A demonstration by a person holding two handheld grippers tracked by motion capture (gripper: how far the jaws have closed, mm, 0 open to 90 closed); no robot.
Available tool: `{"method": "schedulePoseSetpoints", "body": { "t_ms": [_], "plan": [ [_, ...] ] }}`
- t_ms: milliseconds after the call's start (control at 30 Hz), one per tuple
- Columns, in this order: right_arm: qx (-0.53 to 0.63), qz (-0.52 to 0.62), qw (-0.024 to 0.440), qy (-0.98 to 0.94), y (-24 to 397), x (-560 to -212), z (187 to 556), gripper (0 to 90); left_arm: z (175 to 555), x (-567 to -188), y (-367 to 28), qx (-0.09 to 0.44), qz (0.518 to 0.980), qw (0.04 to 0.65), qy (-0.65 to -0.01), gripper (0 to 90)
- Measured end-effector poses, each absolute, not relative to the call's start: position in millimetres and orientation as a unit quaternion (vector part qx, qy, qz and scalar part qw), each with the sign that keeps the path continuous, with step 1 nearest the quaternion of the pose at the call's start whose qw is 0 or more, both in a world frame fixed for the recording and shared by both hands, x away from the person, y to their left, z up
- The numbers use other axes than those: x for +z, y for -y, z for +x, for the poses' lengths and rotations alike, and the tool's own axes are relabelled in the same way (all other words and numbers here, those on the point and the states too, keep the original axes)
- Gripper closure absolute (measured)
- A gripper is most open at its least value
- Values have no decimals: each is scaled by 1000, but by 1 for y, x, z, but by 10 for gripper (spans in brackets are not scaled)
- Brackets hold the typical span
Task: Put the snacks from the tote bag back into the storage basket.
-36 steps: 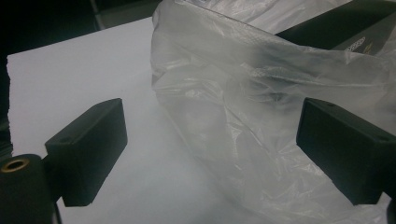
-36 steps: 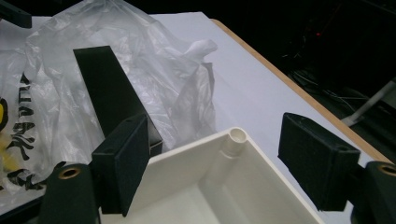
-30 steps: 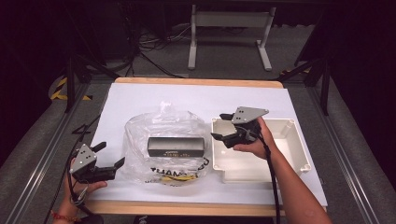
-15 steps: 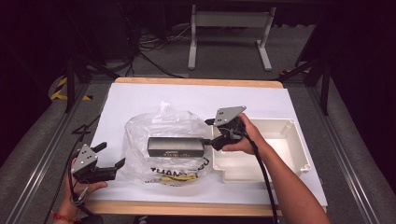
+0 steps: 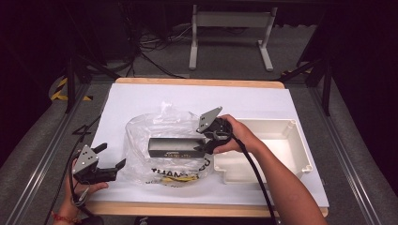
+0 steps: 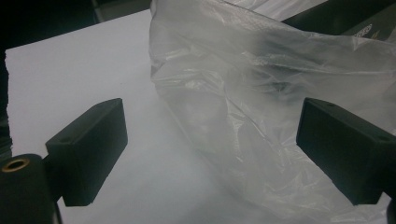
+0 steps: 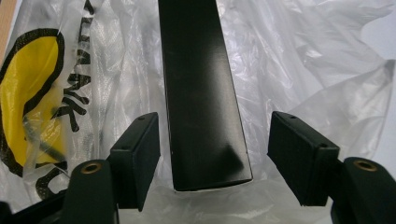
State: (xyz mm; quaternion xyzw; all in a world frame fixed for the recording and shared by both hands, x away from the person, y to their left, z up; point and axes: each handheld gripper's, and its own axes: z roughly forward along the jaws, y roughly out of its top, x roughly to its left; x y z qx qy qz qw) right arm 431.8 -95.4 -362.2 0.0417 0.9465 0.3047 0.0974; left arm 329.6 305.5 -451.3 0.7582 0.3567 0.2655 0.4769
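A long black box [image 5: 173,146] lies on a crumpled clear plastic bag [image 5: 155,126] with yellow and black print, in the middle of the white table sheet [image 5: 141,98]. My right gripper [image 5: 202,145] is at the box's right end. In the right gripper view the box [image 7: 201,93] runs away between the jaws of the right gripper [image 7: 215,158]. These jaws have just been closing and still leave a gap on each side, wider on the right. My left gripper [image 5: 112,154] rests open at the bag's left edge, with the bag [image 6: 261,93] just ahead of the left gripper [image 6: 215,149].
A white plastic tray [image 5: 300,150] stands to the right of the bag, under the person's right forearm. The table's wooden front edge [image 5: 197,209] runs below. Dark floor, cables and a metal stand [image 5: 230,42] lie beyond the far edge.
My right gripper has moved left from above the tray to the right end of the black box, and its jaws have narrowed around it. The left gripper has stayed put.
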Motion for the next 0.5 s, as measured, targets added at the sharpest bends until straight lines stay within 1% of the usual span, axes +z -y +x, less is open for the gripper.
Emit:
{"method": "schedulePoseSetpoints", "body": {
  "t_ms": [233,500],
  "plan": [
    [272,39,89,-957,85,-365,436,348,330,-452,-304,269,763,471,-352,98],
    [229,44,81,-969,75,-376,442,348,330,-452,-304,269,765,467,-354,98]
  ]
}}
